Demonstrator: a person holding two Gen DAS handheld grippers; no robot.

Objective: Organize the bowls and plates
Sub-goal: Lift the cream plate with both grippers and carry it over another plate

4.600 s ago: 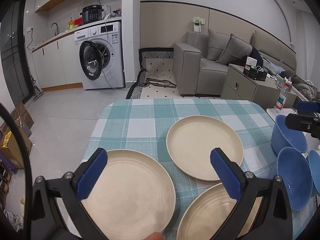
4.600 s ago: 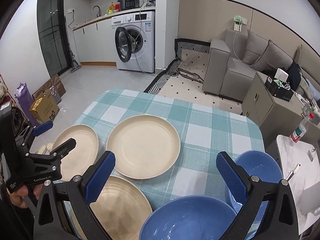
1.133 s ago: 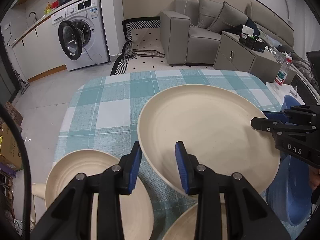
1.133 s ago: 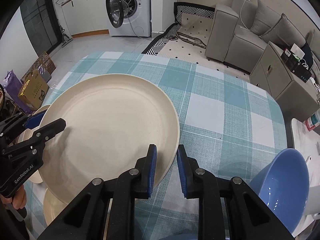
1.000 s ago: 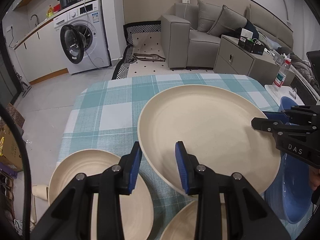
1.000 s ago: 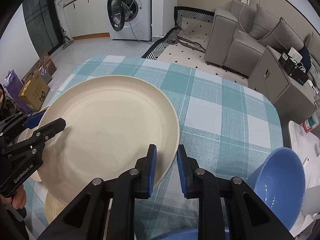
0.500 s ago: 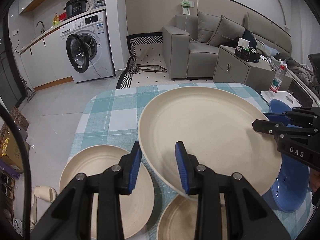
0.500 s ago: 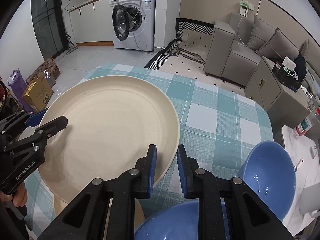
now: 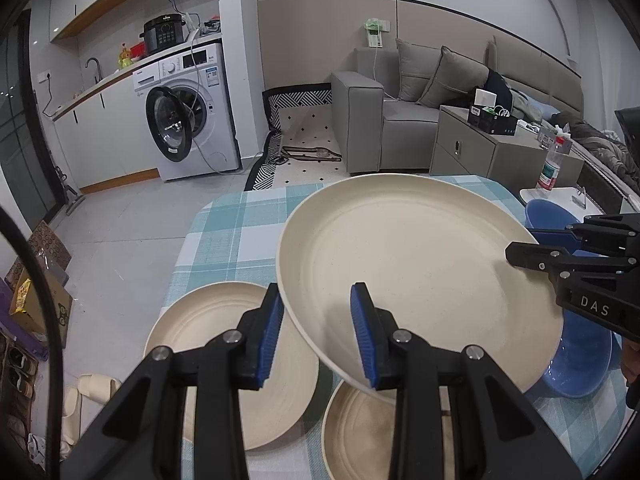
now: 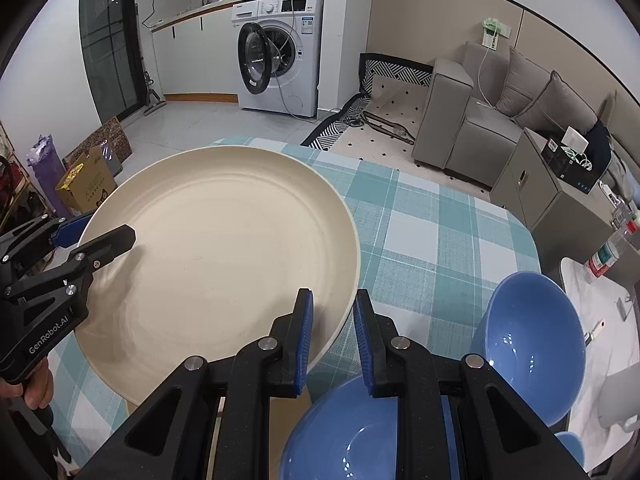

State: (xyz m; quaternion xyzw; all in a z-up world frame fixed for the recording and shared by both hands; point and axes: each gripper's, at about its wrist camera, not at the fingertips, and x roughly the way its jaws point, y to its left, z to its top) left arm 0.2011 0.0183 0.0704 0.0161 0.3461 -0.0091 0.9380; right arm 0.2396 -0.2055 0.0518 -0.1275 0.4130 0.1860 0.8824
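Large cream plate [image 9: 416, 264]: held off the table, tilted, above the checked tablecloth [image 9: 236, 224]; gripped at two opposite rim points.

Left gripper [image 9: 316, 332]: blue-padded jaws closed on the plate's near-left rim. Seen from the right wrist camera, its black body reads "GenRobot.AI".

Right gripper [image 10: 331, 330]: blue-padded jaws closed on the plate's near-right rim. Seen from the left wrist camera, its black body shows the letters "DAS"; the rest of the marking is out of view.

Second cream plate [image 9: 224, 360]: flat on the tablecloth, lower left of the held plate.

Third cream plate [image 9: 360, 432]: on the tablecloth, partly under the held plate's lower edge.

Blue bowls: one [image 10: 532, 348] on the right side of the table; another [image 10: 352, 436] directly beneath the right gripper; the rim of a further one [image 10: 570, 446] at the lower right.

Background: white washing machine [image 9: 188, 116] with its door open, label writing too small to read; black cooker [image 9: 164, 34] on top; grey sofa [image 9: 404, 108]; bottle [image 9: 551, 164] with a red cap, label unreadable; yellow box [image 10: 86, 186] on the floor.
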